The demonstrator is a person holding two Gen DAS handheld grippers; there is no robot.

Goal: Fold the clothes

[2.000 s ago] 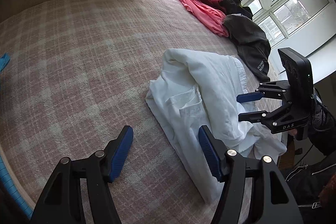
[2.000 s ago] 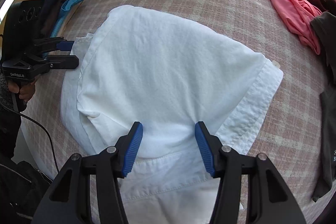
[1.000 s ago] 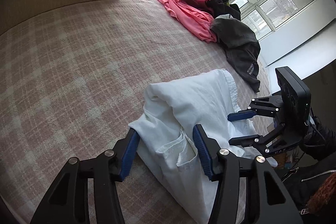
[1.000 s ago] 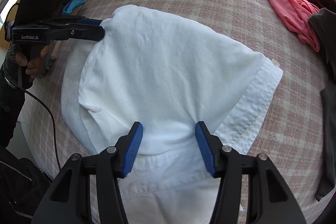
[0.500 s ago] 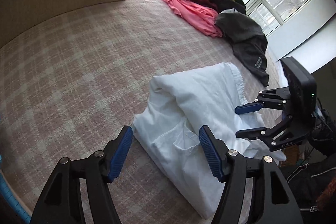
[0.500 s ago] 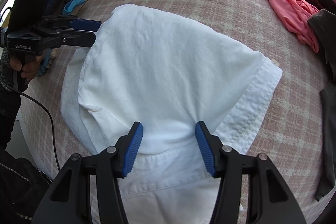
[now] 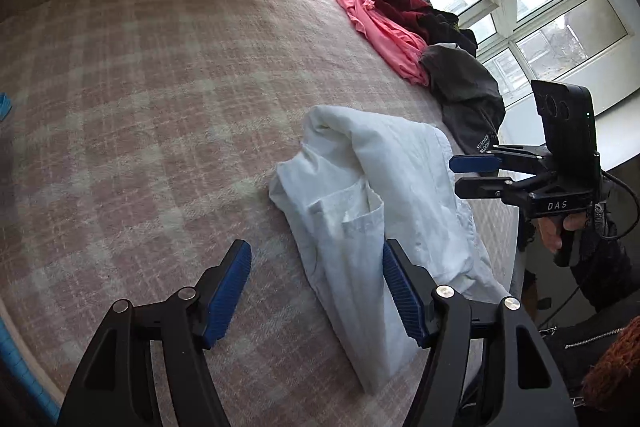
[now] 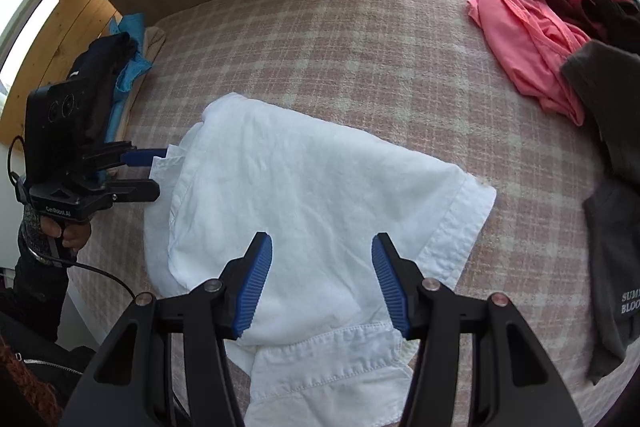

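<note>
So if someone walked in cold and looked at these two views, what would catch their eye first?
First, the white shirt, lying half folded and rumpled in the middle of the pink plaid bedspread. Both open grippers, the left gripper and the right gripper, hover over it without holding it. Then the pile of unfolded clothes by the window, led by a bright pink garment.

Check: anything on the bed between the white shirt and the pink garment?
Nothing: in the right wrist view, only bare plaid bedcover separates the white shirt from the pink garment.
</note>
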